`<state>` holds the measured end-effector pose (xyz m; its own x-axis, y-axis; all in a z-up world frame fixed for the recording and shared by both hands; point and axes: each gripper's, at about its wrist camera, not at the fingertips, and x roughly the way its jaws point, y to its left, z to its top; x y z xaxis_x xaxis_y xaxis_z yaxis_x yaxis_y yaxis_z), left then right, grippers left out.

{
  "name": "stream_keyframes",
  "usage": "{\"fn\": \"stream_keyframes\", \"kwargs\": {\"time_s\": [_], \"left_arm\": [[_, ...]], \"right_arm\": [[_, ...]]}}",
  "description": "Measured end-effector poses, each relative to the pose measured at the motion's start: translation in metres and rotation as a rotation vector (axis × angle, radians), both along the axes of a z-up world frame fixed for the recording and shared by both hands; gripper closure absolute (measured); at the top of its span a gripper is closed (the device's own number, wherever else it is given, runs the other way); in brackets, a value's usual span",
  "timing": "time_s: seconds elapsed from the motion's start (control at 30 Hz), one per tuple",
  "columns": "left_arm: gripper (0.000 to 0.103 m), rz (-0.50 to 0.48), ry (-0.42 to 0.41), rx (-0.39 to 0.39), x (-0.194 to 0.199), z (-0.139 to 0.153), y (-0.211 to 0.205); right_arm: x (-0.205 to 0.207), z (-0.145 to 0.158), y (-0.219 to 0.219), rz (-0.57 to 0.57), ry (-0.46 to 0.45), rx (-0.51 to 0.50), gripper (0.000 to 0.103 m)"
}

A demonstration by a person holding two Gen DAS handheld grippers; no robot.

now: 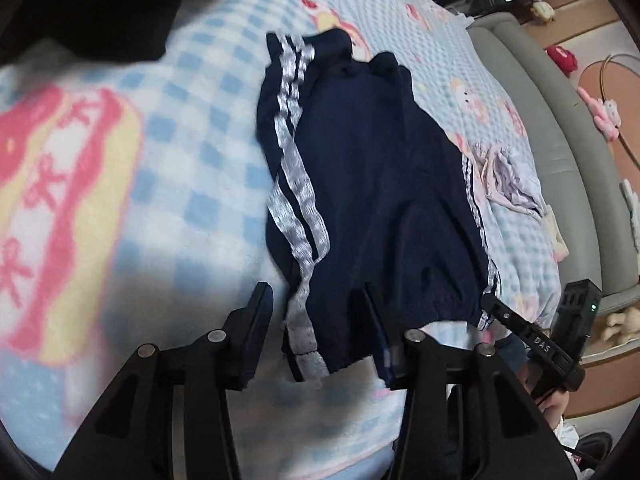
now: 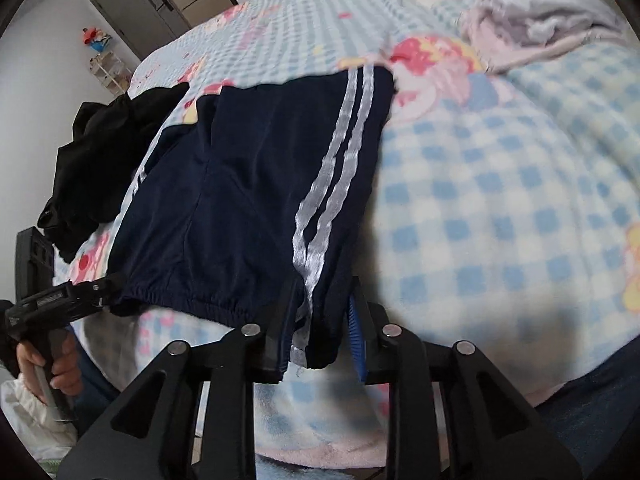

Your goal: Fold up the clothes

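Navy shorts (image 1: 372,200) with the white side stripes are spread flat on my blue checked blanket (image 1: 192,168), waistband toward me. My left gripper (image 1: 316,320) sits wide open at the striped corner, looks like one finger's on the fabric, hard to say. My right gripper (image 2: 324,320) is half closed around the other striped corner. Black clothes (image 2: 104,152) are heaped just beyond.

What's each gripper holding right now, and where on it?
Both flank the waistband of the navy shorts: left gripper at one striped corner, right gripper at the other. The fingers stand apart around the cloth; a firm clamp can't be confirmed.
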<state>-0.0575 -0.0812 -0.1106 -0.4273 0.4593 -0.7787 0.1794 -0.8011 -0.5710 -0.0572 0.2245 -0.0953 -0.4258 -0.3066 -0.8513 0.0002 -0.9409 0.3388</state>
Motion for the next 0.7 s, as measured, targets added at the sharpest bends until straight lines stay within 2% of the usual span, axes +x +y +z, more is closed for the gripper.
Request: {"fn": "stream_keyframes", "kwargs": {"time_s": [0.03, 0.07, 0.1, 0.23, 0.37, 0.5, 0.6, 0.67, 0.7], "left_arm": [[0.084, -0.006, 0.008, -0.012, -0.001, 0.003, 0.004], [0.087, -0.011, 0.019, -0.029, -0.003, 0.007, 0.008], [0.088, -0.016, 0.043, -0.035, -0.002, 0.014, 0.009], [0.088, -0.037, 0.128, -0.036, 0.008, 0.047, 0.008], [0.088, -0.049, 0.148, -0.039, 0.022, 0.066, 0.006], [0.088, -0.061, 0.118, -0.032, 0.041, 0.064, 0.012], [0.086, -0.078, 0.053, -0.055, 0.043, 0.045, 0.015], [0.084, -0.085, -0.038, -0.088, 0.040, 0.027, 0.015], [0.079, -0.088, -0.086, -0.106, 0.039, 0.018, 0.016]], "right_arm": [[0.001, 0.003, 0.000, 0.004, 0.001, -0.019, 0.088], [0.003, 0.008, 0.001, 0.005, 0.008, -0.043, 0.095], [0.006, 0.013, 0.003, 0.007, 0.014, -0.067, 0.097], [0.015, 0.032, 0.011, 0.014, 0.042, -0.163, 0.099], [0.030, 0.048, 0.019, 0.012, 0.054, -0.200, 0.099], [0.047, 0.046, 0.021, 0.012, 0.026, -0.186, 0.099], [0.053, 0.033, 0.019, 0.010, -0.013, -0.138, 0.098], [0.053, 0.023, 0.017, 0.005, -0.047, -0.097, 0.094], [0.052, 0.018, 0.016, 0.003, -0.062, -0.077, 0.094]]}}
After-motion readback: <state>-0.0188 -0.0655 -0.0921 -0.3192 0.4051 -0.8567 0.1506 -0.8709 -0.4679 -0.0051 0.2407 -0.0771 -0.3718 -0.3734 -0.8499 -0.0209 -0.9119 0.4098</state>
